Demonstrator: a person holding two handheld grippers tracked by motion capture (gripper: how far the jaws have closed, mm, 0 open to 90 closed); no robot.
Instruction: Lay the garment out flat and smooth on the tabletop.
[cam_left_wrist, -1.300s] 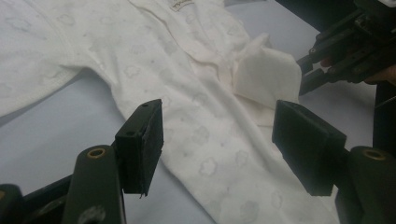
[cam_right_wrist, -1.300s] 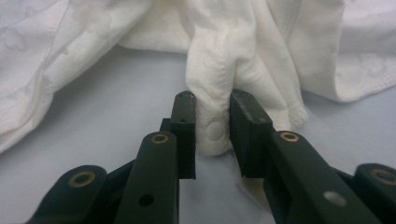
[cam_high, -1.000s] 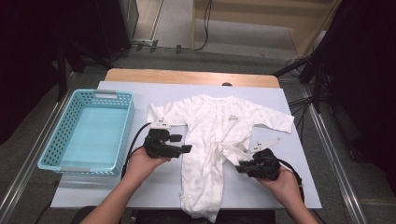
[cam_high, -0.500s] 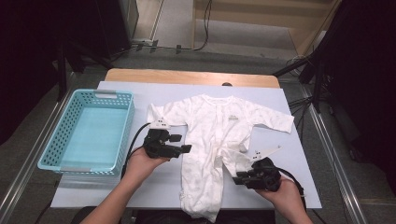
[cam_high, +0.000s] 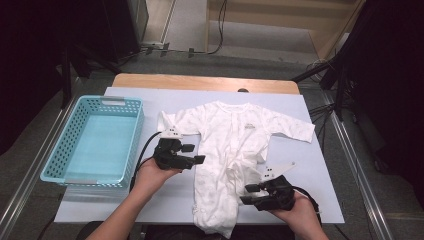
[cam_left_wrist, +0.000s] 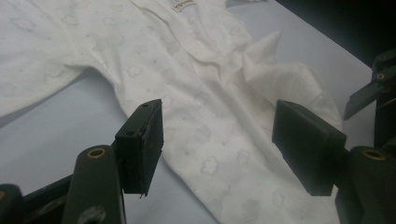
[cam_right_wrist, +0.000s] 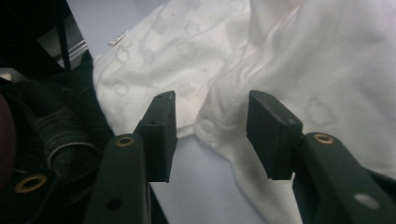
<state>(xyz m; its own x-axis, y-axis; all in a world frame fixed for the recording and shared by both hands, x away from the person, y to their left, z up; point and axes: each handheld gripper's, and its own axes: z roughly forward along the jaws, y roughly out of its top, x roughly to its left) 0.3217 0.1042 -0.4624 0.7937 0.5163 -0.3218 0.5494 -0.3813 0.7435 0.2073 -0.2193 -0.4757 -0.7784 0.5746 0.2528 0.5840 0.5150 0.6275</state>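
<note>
Right claw just opened beside baby suit, nothing gripped, left claw apart above cloth, high view adds blue basket.

On the pale grey table sheet, bare room is lying open at three o'clock of the white cloud-print baby romper, below its outstretched sleeve. The light blue perforated plastic basket is blocking the nine o'clock side, leaving a narrow lane between its wall and the romper, where the left gripper and its cable are sitting. The right gripper, jaws just opening with nothing pinched, is occupying the five o'clock corner. A folded leg flap is probably humping up near the centre.
</note>
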